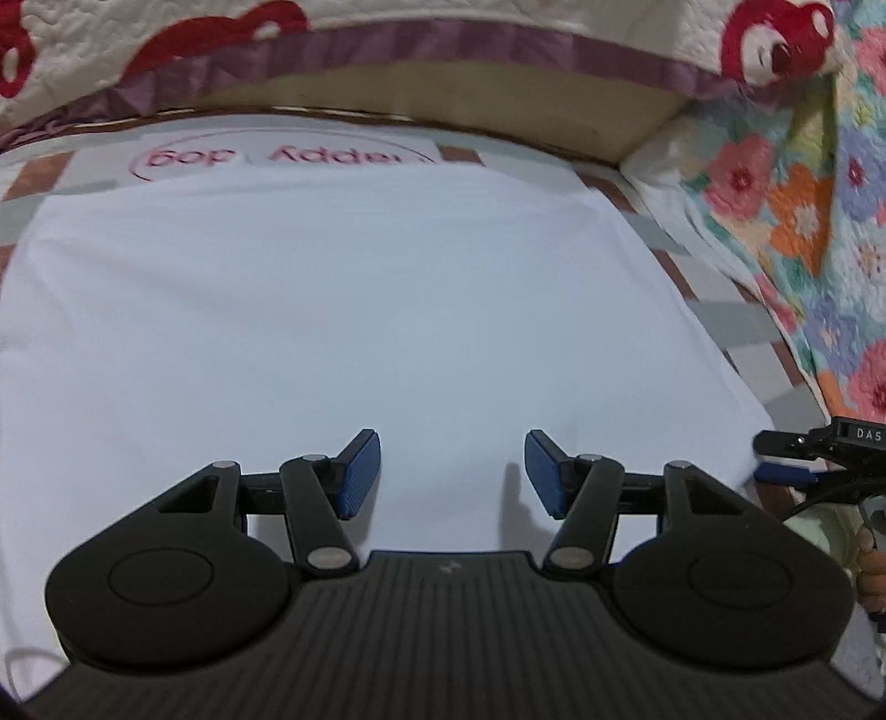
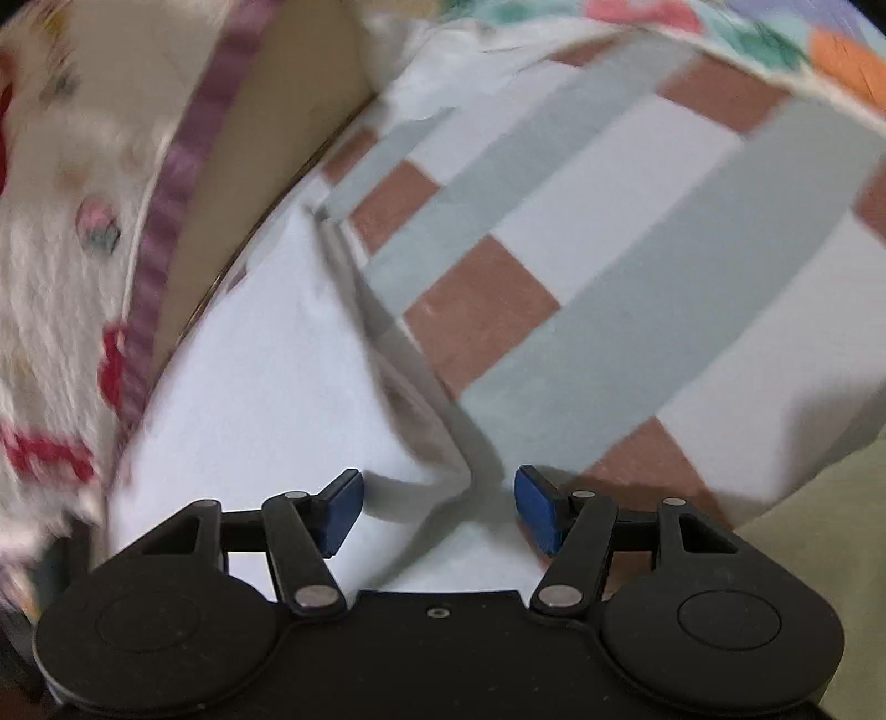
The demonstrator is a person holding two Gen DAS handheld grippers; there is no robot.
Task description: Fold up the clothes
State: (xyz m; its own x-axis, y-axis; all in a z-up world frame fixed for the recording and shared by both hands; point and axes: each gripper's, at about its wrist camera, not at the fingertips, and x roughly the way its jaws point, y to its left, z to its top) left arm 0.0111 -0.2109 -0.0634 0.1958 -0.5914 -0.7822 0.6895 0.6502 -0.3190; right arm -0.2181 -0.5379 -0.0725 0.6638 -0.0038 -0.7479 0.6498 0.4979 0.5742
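Note:
A white garment [image 1: 310,310] lies spread flat on a bed, filling most of the left wrist view. My left gripper [image 1: 451,471] hovers open over its near part, nothing between the blue pads. In the right wrist view the same white garment [image 2: 260,382] shows its right edge and a rumpled corner. My right gripper [image 2: 437,509] is open, with that corner lying between the spread fingers, not clamped. The right gripper [image 1: 797,459] also appears at the far right of the left wrist view, at the garment's edge.
The bed sheet [image 2: 609,266] is checked in grey, white and brown. A floral quilt [image 1: 803,221] is bunched at the right. A cream blanket with red figures and a purple border [image 1: 387,44] runs along the far side above a beige headboard [image 1: 443,88]. A hand [image 1: 872,576] shows at the right edge.

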